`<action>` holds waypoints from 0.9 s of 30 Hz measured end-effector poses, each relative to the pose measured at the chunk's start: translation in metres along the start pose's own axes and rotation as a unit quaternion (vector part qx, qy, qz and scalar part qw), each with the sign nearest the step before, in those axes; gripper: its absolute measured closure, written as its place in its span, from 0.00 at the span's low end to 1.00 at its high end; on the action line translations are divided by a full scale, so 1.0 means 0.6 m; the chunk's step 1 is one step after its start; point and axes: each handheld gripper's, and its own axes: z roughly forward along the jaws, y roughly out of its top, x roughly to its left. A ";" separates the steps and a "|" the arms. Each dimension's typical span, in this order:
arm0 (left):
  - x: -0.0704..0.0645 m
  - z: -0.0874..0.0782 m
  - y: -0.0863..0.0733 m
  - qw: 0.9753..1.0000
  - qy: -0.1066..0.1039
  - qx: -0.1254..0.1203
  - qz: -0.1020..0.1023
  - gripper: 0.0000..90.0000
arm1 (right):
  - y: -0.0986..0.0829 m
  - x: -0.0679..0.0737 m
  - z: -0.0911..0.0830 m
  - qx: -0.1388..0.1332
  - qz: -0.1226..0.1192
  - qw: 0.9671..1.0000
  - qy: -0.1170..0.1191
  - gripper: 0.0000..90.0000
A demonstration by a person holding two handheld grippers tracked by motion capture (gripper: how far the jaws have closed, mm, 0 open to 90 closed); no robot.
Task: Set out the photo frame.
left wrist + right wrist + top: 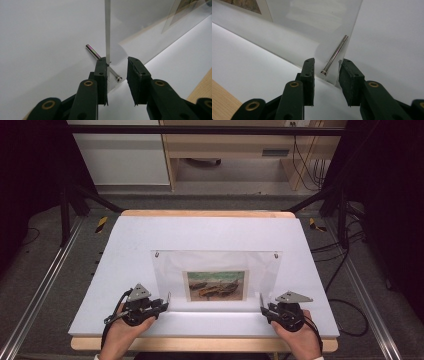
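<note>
**Frame stands upright; both grippers set at its lower corners**

White board covers the surface (100, 285), with a wooden edge showing at front and back, and a clear acrylic photo frame (215, 265) stands on it near the middle, leaning back a little, a small picture of boats (216, 285) held inside.

At the left, the left gripper (162, 304) sits at the frame's lower left corner. In the left gripper view its jaws are parted, the panel edge (107, 30) running up just beside the left-hand jaw, and a metal pin (103, 62) passes through the corner between them. Nothing is clamped.

At the right, the right gripper (263, 308) mirrors this at the lower right corner: jaws apart, straddling the panel's corner and its pin (335, 53), not closed on it.

My reading is that the approach is done and the grasp is not; closing both grippers and moving the frame remain.
</note>
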 end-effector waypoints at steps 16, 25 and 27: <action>-0.002 0.005 0.000 1.000 0.002 -0.002 0.000 0.60 | 0.004 0.005 0.001 -0.012 0.006 1.000 0.003 0.55; -0.004 0.009 0.000 1.000 0.000 -0.007 0.003 0.44 | 0.007 0.005 0.001 -0.023 0.005 1.000 -0.002 0.41; -0.004 0.008 0.001 1.000 0.000 -0.010 0.003 0.41 | 0.008 0.004 0.001 -0.030 0.003 1.000 -0.006 0.37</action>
